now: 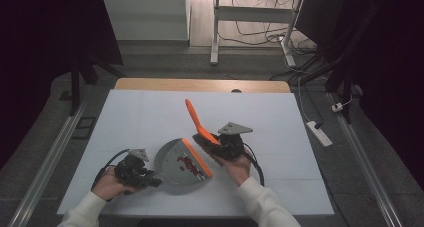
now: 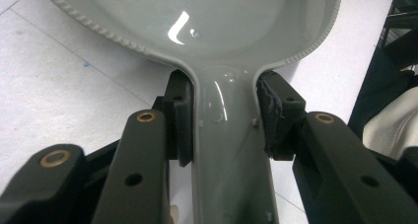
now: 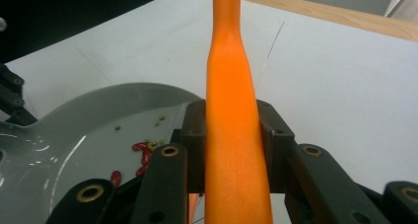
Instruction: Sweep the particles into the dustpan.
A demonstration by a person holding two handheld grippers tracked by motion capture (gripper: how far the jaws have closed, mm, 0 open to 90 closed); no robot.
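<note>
Dustpan [image 1: 175, 162] handle clamped in my left jaws, brush [image 1: 197, 123] in right; sweep toward 7 o'clock, keeping beans [image 1: 187, 163] inside.

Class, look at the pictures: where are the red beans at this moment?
The red beans lie inside the grey dustpan, near its orange front edge, left of the right gripper in the high view.
</note>
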